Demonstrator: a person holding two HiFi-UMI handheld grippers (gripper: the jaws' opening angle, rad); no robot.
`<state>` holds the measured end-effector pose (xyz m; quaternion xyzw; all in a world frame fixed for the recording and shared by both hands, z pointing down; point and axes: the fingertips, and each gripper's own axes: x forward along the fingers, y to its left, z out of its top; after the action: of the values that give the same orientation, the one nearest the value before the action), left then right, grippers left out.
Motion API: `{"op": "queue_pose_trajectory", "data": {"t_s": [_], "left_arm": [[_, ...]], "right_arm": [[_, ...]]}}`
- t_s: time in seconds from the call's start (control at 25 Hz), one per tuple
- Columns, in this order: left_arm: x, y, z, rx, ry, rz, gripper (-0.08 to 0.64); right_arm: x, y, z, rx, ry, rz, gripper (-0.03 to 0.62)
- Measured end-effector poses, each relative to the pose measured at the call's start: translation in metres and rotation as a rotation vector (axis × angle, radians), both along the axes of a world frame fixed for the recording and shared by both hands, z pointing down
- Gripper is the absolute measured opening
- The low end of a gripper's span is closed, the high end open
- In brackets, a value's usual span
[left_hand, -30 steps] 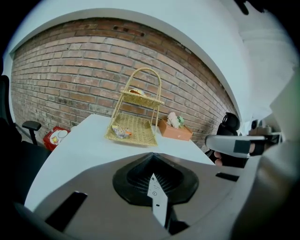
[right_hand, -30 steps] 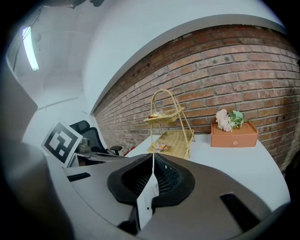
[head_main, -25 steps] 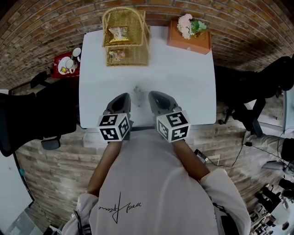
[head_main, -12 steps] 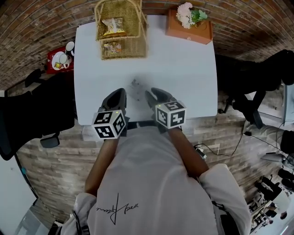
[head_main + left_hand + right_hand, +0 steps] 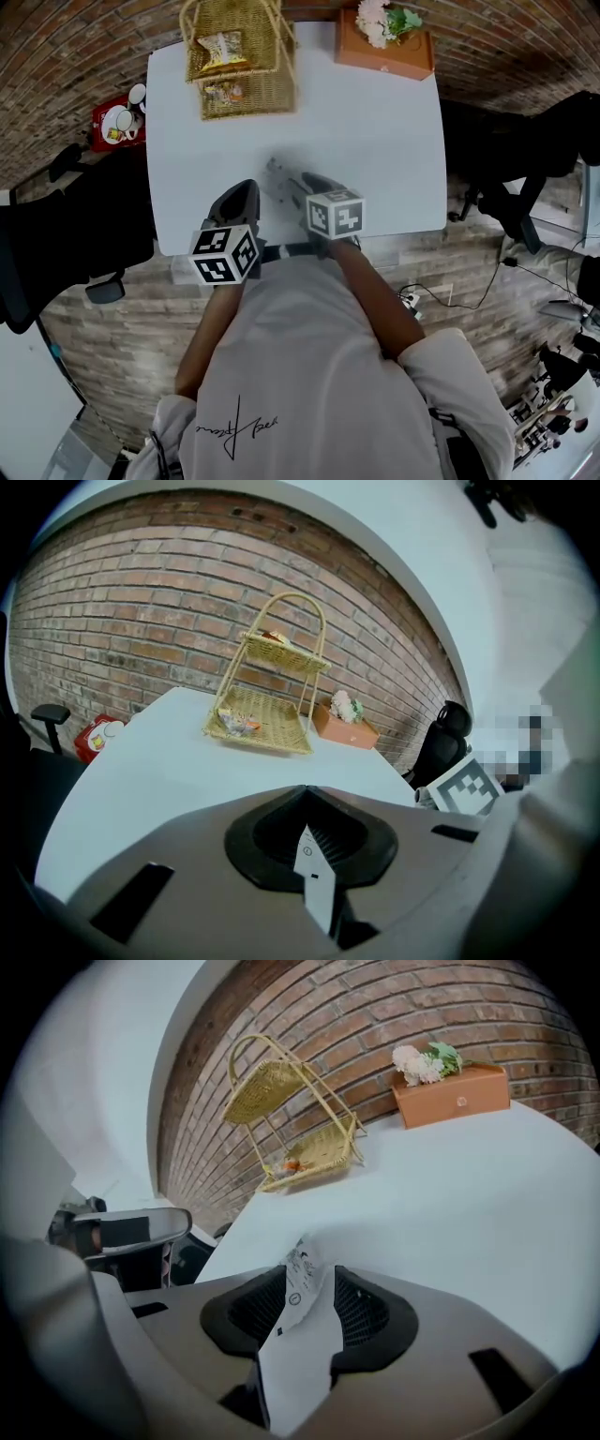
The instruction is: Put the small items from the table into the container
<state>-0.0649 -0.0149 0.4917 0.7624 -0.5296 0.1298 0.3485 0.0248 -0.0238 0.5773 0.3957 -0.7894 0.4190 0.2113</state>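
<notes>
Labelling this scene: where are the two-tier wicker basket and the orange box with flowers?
Two-tier wicker basket (image 5: pixel 253 110), head view, lower tier's front edge.
Orange box with flowers (image 5: pixel 394 61), head view, front face.

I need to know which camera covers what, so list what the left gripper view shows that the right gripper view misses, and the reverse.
Left gripper view only: the red tray, a marker cube, and the left gripper, jaws shut. Right gripper view only: the right gripper, jaws opening, a white printed slip between them. Both: the wicker basket, orange flower box, white table and brick wall.
</notes>
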Motion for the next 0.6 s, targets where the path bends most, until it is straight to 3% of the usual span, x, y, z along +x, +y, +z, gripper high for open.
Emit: {"op": "queue_pose_trajectory", "data": {"t_s": [0.6], "left_arm": [[-0.009,-0.006,-0.001,-0.031,0.031,-0.025,0.009]], "right_arm": [[-0.013,0.001,0.025,-0.121,-0.044,0.030,0.137]]}}
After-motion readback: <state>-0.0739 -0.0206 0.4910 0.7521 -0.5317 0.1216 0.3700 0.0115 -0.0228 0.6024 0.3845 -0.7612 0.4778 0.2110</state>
